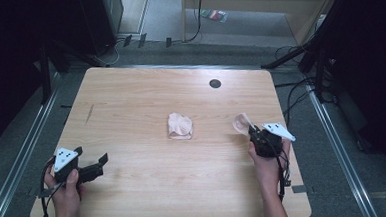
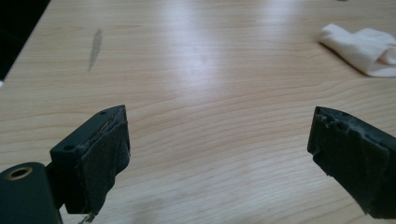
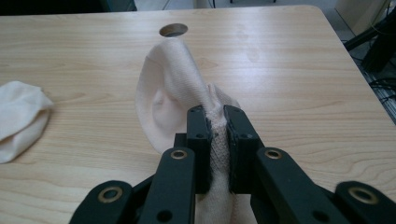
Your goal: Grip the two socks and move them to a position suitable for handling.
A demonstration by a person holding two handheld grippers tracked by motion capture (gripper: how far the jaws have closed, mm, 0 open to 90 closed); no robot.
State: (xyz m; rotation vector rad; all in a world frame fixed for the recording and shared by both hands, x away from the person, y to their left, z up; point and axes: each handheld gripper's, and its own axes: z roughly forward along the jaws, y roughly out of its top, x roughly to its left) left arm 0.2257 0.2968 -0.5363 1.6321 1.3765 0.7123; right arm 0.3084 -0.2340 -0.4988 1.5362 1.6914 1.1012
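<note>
**Cream socks on the worktop: one pinched, one waiting**

Cream knit is what the right tool (image 3: pixel 216 122) has got, jaws pressed together on a sock (image 3: pixel 173 88) so the fabric stands up in a soft hump above them. In the high view that same sock (image 1: pixel 242 122) sits near the right edge of the worktop (image 1: pixel 130 101), right at the tool (image 1: pixel 255 133) tip. The second sock (image 1: pixel 180 126) lies crumpled near the middle of the worktop, well apart from the held one.

The left tool (image 1: pixel 91 166) hovers low over the near left corner, jaws spread wide with nothing between them; its own view just looks across bare wood toward the loose sock (image 2: pixel 366 49).

My read: this is the pick-up step, probably getting the pair together. Next move likely calls for carrying the held sock over to the middle one, or sending the spread left tool in to grab it. Thin floppy fabric, so a grip on the cuff or edge would help.

Count: two socks, two tools, one cable hole (image 1: pixel 215 84) in the worktop.
</note>
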